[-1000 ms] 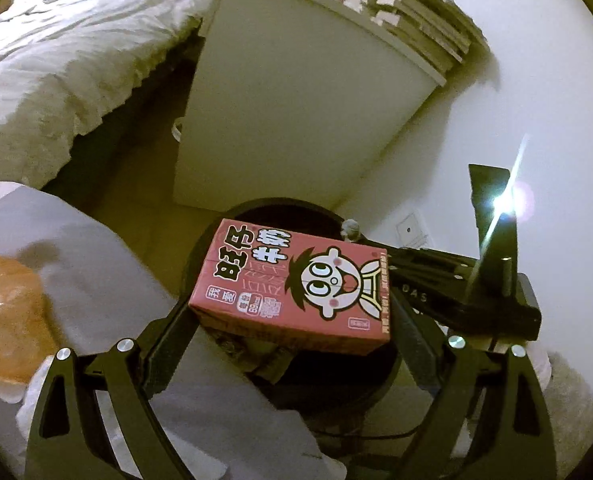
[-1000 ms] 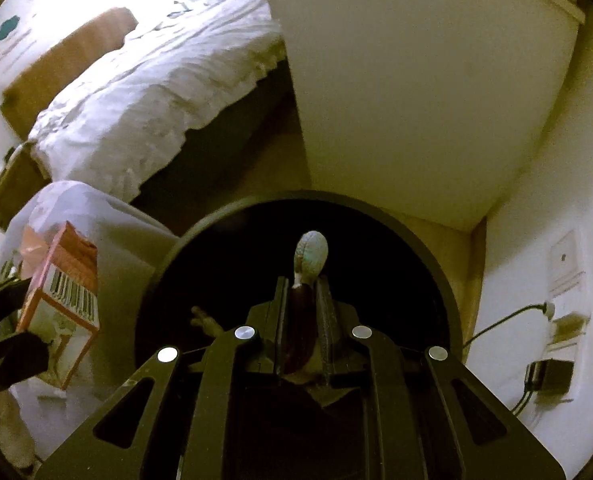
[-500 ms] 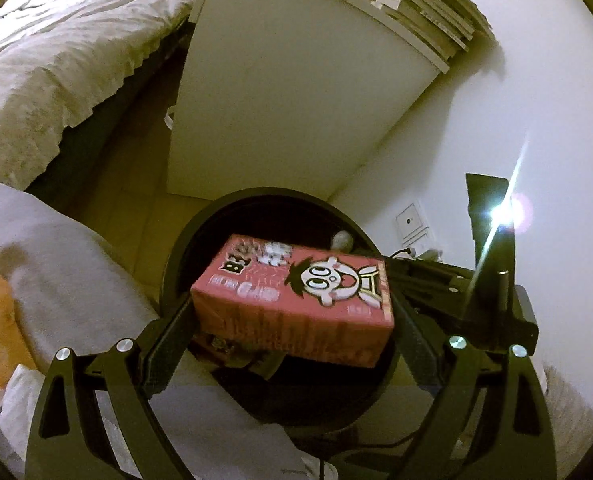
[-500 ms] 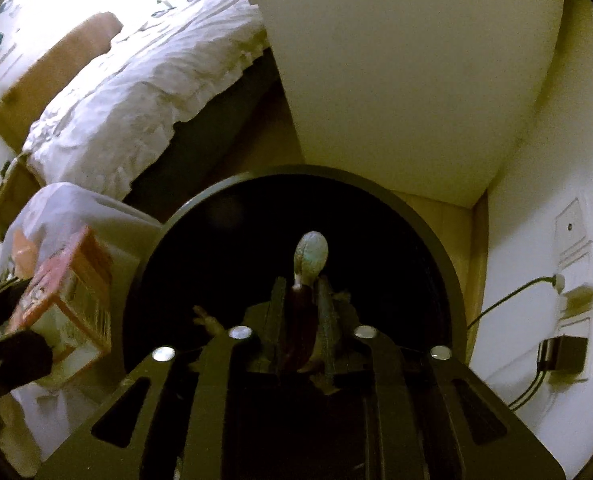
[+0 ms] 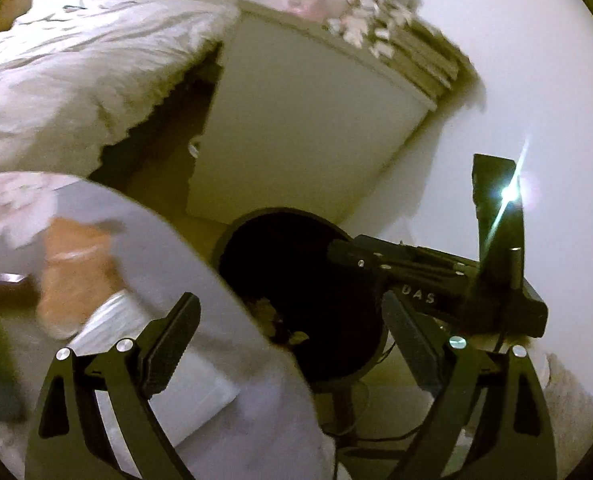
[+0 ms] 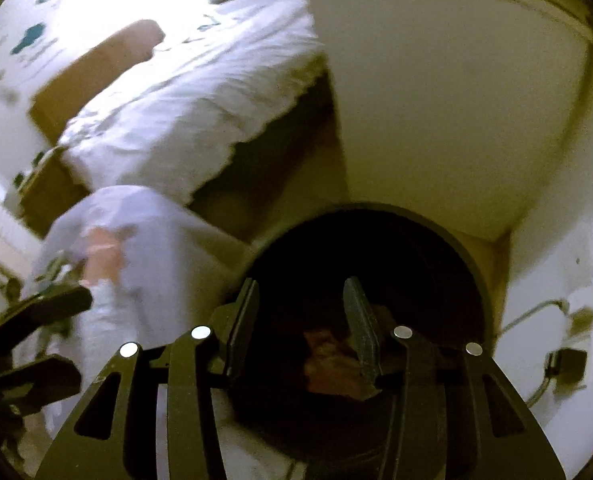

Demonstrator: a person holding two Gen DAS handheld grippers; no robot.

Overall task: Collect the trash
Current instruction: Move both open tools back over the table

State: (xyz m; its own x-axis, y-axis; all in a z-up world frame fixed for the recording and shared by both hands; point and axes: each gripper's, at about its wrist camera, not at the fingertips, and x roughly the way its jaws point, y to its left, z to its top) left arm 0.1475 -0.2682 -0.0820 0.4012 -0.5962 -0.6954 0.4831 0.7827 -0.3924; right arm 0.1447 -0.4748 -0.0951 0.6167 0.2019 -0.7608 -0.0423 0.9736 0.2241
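Both drops done: carton gone from our left gripper (image 5: 292,328), fingers wide now. Right gripper (image 6: 300,316) also spread, empty. Reddish trash (image 6: 328,364) lower centre, inside bin (image 6: 472,264). More next.

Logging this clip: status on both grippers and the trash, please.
Left gripper open, empty. Right gripper open over black bin. Reddish trash lying inside the bin. Nothing blocking the opening.
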